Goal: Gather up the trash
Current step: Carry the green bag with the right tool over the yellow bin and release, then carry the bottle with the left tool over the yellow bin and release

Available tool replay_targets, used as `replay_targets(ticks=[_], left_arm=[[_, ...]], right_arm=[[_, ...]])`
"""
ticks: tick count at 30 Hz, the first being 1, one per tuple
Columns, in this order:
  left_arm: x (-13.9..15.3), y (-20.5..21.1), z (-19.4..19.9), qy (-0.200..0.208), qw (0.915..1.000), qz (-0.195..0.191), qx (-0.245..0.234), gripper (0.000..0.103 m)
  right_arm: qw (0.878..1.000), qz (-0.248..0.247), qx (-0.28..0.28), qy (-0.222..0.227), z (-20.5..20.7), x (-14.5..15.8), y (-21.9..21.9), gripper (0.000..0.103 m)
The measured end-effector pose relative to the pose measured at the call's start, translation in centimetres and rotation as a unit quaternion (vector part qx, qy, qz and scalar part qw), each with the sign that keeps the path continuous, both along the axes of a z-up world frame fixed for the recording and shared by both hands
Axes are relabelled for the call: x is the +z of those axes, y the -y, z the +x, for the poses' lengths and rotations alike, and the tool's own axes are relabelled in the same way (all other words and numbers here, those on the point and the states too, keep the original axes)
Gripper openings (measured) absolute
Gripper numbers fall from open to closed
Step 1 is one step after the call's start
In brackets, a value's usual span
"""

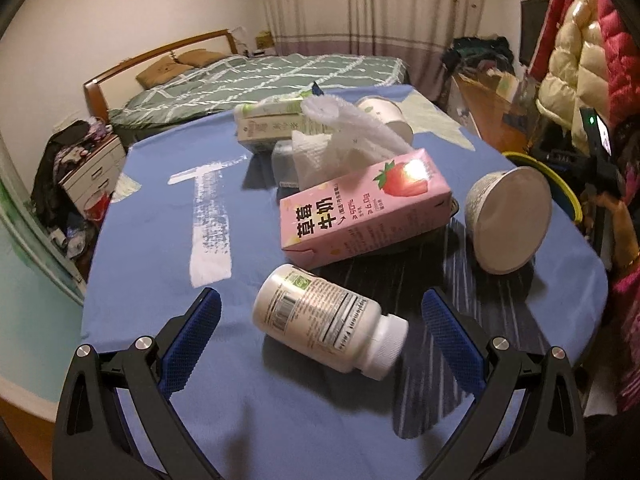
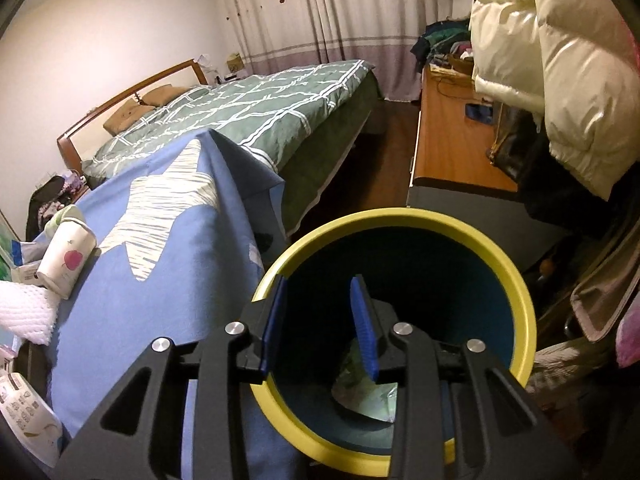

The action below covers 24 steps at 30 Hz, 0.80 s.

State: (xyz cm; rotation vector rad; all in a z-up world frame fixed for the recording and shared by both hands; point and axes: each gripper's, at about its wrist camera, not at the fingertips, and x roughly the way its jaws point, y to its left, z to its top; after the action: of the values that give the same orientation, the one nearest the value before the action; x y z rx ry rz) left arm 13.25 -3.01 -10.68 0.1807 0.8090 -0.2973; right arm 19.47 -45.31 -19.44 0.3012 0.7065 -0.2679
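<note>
**Mia:** What is the biggest thing you see?

**Ben:** A table (image 1: 152,248) with a blue cloth on it. Next to it stands a bin (image 2: 516,288) with a yellow rim and a dark blue inside.

**Mia:** Where is the trash?

**Ben:** Most of it lies on the blue cloth. There is a pink strawberry milk carton (image 1: 366,210) on its side, and a paper cup (image 1: 508,220) tipped over just beside it. A white pill bottle (image 1: 328,318) lies on its side near the front. Behind the carton is some white foam netting (image 1: 352,136). One crumpled wrapper (image 2: 366,394) sits at the bottom of the bin.

**Mia:** What is the left gripper (image 1: 320,314) doing?

**Ben:** Its blue fingers are spread wide. The pill bottle lies between them, but they do not touch it. It holds nothing.

**Mia:** And the right gripper (image 2: 320,300)?

**Ben:** It points down into the bin. Its fingers are a little bit apart, with nothing between them. The left one looks close to the yellow rim, but I cannot tell if it touches.
</note>
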Motion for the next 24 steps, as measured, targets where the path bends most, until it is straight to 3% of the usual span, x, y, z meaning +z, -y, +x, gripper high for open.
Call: replay_targets(ticks=[10, 14, 16, 24], left_arm=[[-2.1, 0.9, 1.1, -0.023, 0.9961, 0.031, -0.080, 0.099], [-2.8, 0.7, 1.7, -0.034, 0.9955, 0.033, -0.083, 0.098], [-3.3, 0.5, 2.1, -0.044, 0.9950, 0.030, -0.084, 0.090], [-3.2, 0.2, 1.9, -0.051, 0.9957, 0.012, -0.076, 0.089]], right_arm=[[1.000, 0.004, -0.005, -0.002, 0.2, 0.4, 0.3, 0.037], [1.000, 0.005, -0.006, -0.001, 0.4, 0.5, 0.4, 0.037], [1.000, 0.009, -0.007, 0.001, 0.3, 0.5, 0.5, 0.037], [1.000, 0.019, -0.002, 0.001, 0.0, 0.2, 0.7, 0.038]])
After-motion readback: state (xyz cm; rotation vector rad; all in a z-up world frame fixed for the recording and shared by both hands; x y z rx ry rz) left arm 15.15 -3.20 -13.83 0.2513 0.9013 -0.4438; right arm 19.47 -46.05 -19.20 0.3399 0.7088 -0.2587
